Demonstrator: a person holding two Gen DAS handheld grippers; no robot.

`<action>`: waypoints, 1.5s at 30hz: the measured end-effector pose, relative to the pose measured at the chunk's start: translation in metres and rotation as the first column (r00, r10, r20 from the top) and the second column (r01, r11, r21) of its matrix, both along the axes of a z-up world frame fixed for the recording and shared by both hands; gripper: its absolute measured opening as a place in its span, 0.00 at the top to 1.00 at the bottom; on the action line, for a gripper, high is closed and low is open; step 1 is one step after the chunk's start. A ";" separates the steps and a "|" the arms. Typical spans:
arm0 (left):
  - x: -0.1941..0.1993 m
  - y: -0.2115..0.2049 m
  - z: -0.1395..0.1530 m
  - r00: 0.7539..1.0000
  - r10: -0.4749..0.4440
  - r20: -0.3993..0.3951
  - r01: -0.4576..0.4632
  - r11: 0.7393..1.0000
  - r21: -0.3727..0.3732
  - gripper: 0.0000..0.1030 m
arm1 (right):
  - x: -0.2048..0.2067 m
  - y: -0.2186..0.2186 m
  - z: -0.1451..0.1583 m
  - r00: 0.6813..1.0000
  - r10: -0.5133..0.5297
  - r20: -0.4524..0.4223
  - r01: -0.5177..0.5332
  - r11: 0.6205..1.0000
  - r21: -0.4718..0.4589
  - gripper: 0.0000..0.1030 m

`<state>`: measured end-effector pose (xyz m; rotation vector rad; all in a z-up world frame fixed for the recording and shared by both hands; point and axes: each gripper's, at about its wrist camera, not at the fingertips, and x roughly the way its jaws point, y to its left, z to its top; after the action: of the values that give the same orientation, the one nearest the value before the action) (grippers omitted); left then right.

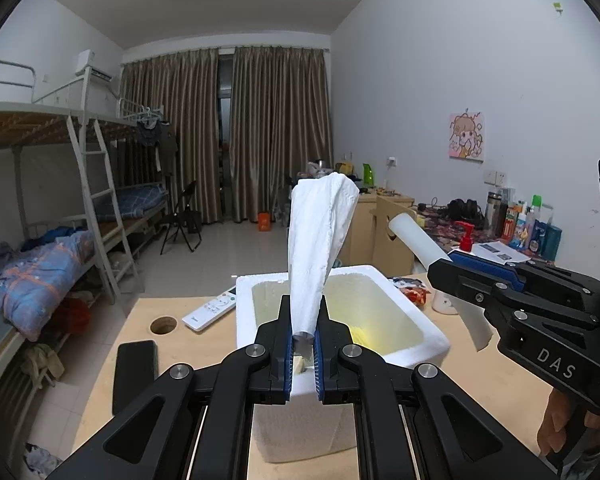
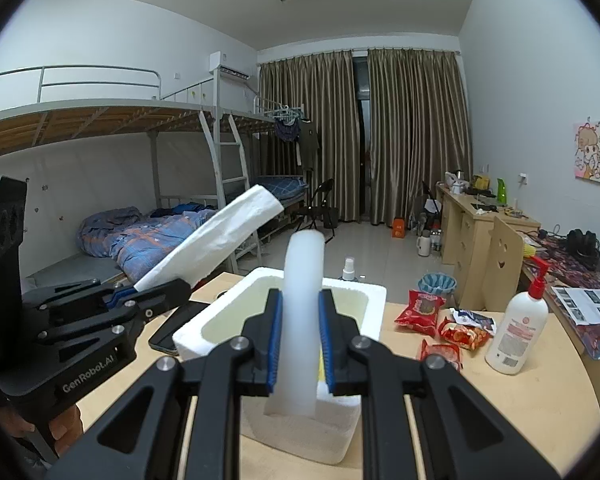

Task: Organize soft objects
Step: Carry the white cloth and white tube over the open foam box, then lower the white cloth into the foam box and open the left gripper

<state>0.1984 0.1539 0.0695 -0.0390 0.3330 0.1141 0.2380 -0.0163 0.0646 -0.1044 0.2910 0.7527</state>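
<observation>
left tongs [image 1: 303,344] clamped on the white cloth [image 1: 320,248], limp and light (pinch low); right tongs [image 2: 299,344] gripping the foam strip [image 2: 302,320], springy | both over the foam box [image 2: 374,312] on the worktop [image 2: 500,400]

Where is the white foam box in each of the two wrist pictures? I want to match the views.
Left wrist view: the white foam box sits at the lower centre, behind the left gripper, which is shut on a white cloth.
Right wrist view: the box is at the lower centre, behind the right gripper, which is shut on a white foam strip.
Shared landmark: the brown curtains.
</observation>
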 end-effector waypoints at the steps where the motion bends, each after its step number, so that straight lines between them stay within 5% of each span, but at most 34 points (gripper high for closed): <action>1: 0.004 0.001 0.000 1.000 0.000 -0.002 0.000 1.000 0.001 0.92 | 0.001 0.000 -0.001 1.000 -0.001 -0.001 0.001 1.000 0.000 0.80; 36: 0.090 0.013 -0.024 0.993 -0.039 -0.114 0.040 0.999 0.003 0.89 | 0.032 0.014 -0.004 0.998 -0.033 -0.057 0.032 0.999 -0.017 0.80; 39: 0.093 0.014 -0.026 0.992 -0.040 -0.119 0.041 0.999 0.004 0.63 | 0.033 0.013 -0.003 0.998 -0.033 -0.058 0.032 0.999 -0.015 0.80; 41: 0.093 0.014 -0.025 0.994 -0.025 -0.110 0.026 1.000 0.009 0.19 | 0.034 0.012 -0.003 0.998 -0.033 -0.056 0.033 0.999 -0.013 0.80; 45: 0.089 0.019 -0.023 0.996 0.023 -0.082 -0.022 1.000 0.006 0.09 | 0.033 0.013 -0.003 0.998 -0.035 -0.055 0.034 0.999 -0.012 0.80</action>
<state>0.2877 0.1729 0.0461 -0.0326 0.4145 0.1391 0.2707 -0.0034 0.0621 -0.0885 0.3483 0.7205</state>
